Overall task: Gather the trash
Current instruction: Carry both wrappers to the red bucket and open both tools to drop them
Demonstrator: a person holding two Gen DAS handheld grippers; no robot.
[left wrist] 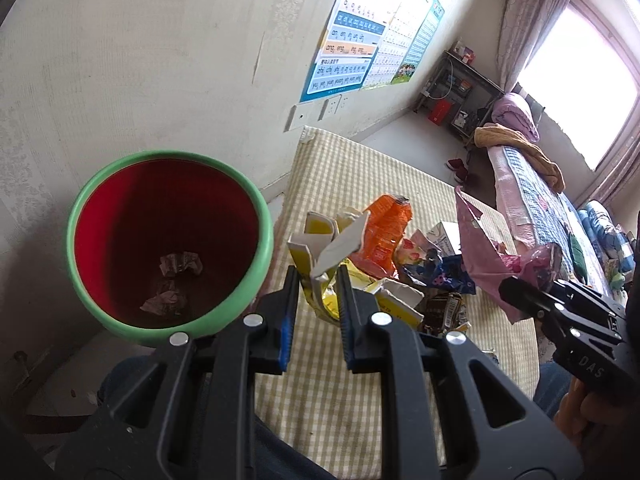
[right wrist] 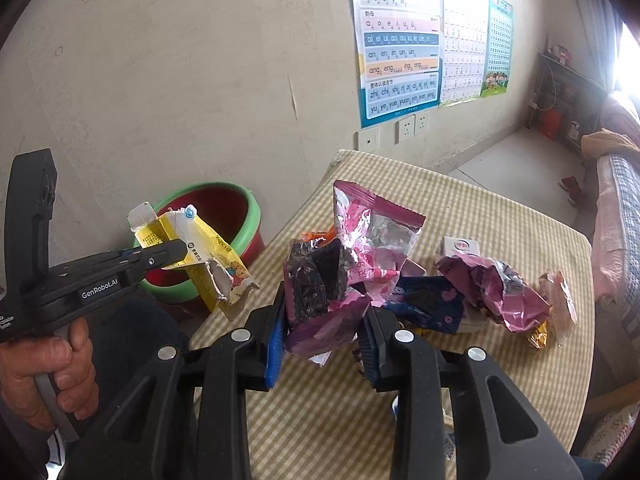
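I see a cream wall (right wrist: 180, 80) carrying pinyin charts (right wrist: 400, 40), a checked-cloth table (right wrist: 500, 220), a bed (left wrist: 532, 192) under a bright curtained window (left wrist: 576, 80), and a dark shelf (left wrist: 456, 92).

A home bedroom: bed (left wrist: 532, 184), curtains (left wrist: 528, 20), wall posters (right wrist: 400, 52).

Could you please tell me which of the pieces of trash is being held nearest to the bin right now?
The torn yellow carton in the left gripper, beside the green-rimmed bin. The pink wrapper in the right gripper is over the table, farther off.
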